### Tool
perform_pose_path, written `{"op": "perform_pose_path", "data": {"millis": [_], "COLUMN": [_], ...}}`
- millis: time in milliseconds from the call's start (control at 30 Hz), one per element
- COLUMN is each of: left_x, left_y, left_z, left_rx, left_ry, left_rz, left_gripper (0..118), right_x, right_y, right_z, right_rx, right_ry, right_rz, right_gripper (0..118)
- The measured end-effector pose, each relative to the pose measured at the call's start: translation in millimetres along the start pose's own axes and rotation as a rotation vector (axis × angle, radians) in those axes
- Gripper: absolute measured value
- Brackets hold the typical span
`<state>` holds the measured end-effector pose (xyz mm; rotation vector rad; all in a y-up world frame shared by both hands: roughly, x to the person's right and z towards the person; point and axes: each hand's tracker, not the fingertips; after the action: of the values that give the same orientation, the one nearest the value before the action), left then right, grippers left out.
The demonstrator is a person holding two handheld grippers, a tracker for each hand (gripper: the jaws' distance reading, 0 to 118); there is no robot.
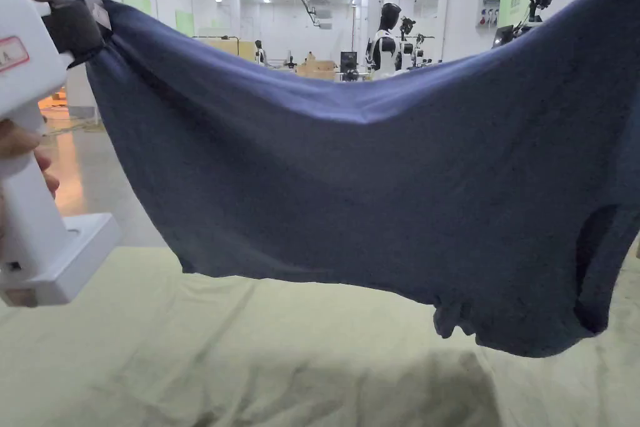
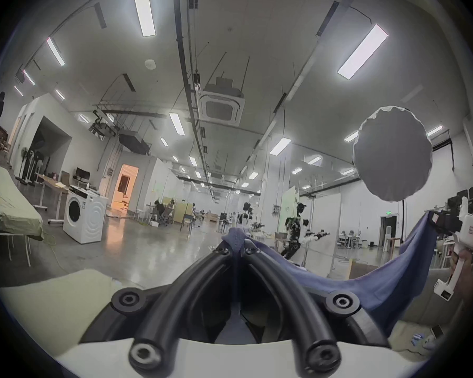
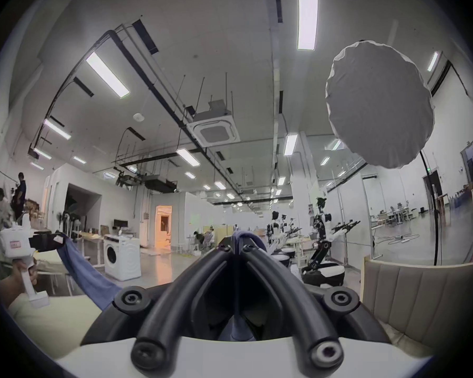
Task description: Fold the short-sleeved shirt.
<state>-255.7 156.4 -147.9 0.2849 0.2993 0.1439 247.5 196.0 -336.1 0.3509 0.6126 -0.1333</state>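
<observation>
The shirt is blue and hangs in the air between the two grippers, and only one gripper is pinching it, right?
Not quite. Both grippers pinch the shirt. The left gripper is shut on cloth in the left gripper view, and the right gripper is shut on cloth in the right gripper view. The rest is right: it is blue and hangs between them.

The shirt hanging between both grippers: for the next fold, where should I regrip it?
Probably the lower hem of the shirt, near its left corner, approached from below. That edge hangs free above the table; the top edge is stretched between the left gripper and right gripper.
</observation>
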Motion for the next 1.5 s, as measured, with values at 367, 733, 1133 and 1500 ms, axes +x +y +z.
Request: {"op": "perform_pose_path", "data": {"millis": [367, 733, 1133, 1500], "left_x": [-20, -46, -74, -16], "left_y": [-157, -214, -257, -164], "left_z": [198, 349, 322, 353], "left_rx": [-0.409, -0.903, -1.179, -0.558], "left_ry": [0.036, 0.086, 0.134, 0.136], "left_rz": [-0.054, -0.139, -0.203, -0.089], "left_gripper": [3, 3, 68, 40], "right_x": [-40, -89, -43, -64], "right_y": [-150, -206, -270, -166], "right_z": [197, 345, 323, 350], "right_rx": [-0.418, -0.898, -1.219, -0.592], "right_ry": [0.052, -0.036, -0.175, -0.211], "right_rz": [-0.045, -0.144, -0.202, -0.038], "right_gripper": [3, 3, 24, 40]}}
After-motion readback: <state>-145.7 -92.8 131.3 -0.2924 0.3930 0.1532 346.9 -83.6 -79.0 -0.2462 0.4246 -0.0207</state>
